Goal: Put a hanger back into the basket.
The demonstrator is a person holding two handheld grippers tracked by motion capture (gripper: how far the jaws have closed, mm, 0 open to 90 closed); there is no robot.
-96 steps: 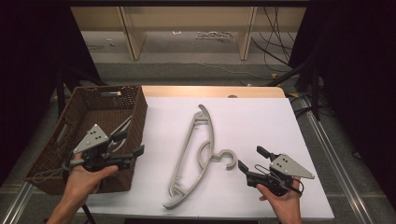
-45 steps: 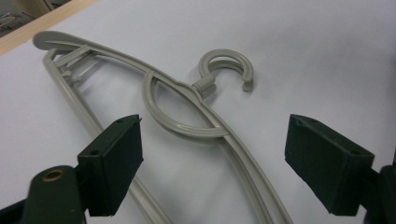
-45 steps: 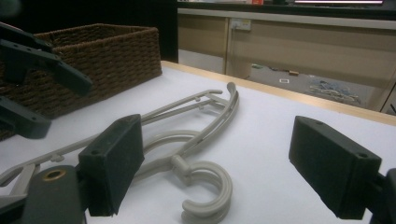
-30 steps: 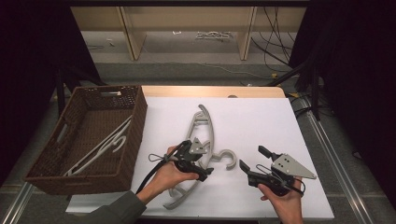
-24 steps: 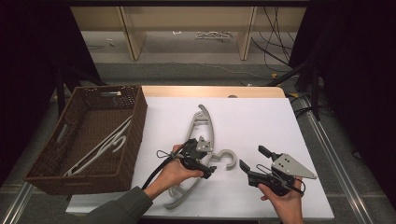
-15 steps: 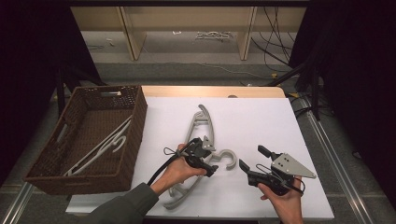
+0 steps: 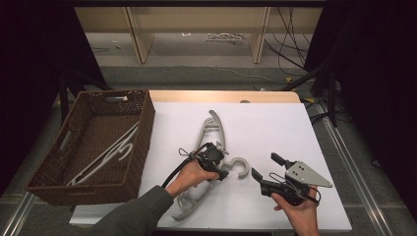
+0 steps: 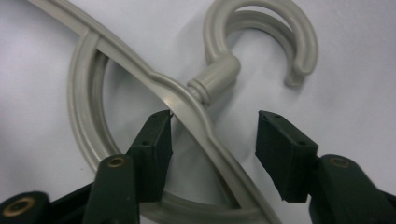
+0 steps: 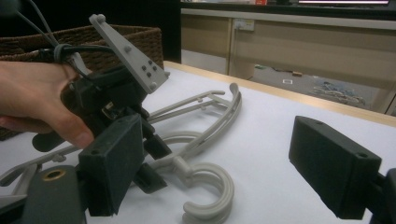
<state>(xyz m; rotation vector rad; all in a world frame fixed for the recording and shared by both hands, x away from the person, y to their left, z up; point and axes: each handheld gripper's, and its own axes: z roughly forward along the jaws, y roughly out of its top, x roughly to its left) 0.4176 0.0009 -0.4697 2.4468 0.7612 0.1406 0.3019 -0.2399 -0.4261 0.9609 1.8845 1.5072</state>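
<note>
A grey plastic hanger (image 7: pixel 204 162) lies flat on the white table (image 7: pixel 275 123), near its middle, running from upper right to lower left in the high view. Its hook (image 7: pixel 240 167) curls out to the right, toward the person's right hand. In the left gripper view the hanger's neck (image 8: pixel 215 80) and curved bar (image 8: pixel 196 121) cross the frame, with the hook (image 8: pixel 275 32) above.

The left gripper (image 7: pixel 216 164) is down over the hanger just below the neck, held by the left hand (image 7: pixel 192 174). Its jaws have just been closing. They straddle the bar: the left finger (image 8: pixel 154 140) sits right at the bar's edge, while the right finger (image 8: pixel 282 149) stands apart from it, so the jaws are part open and not yet clamped. The right gripper view shows this gripper (image 9: pixel 144 154) from the side, its grey plate (image 9: pixel 128 49) tilted up and its cable (image 9: pixel 56 44) looped over the hand (image 9: pixel 37 102).

The right gripper (image 7: pixel 263 172) rests near the table's lower right, just beside the hook but not touching it, held by the right hand (image 7: pixel 297 209). Its jaws are wide open with nothing between them; its fingers (image 9: pixel 334 163) frame the hook (image 9: pixel 208 191) in its own view.

At the left, a brown wicker basket (image 7: pixel 142 132) sits beside the table's white surface. Another pale hanger (image 7: pixel 105 155) lies inside it.
</note>
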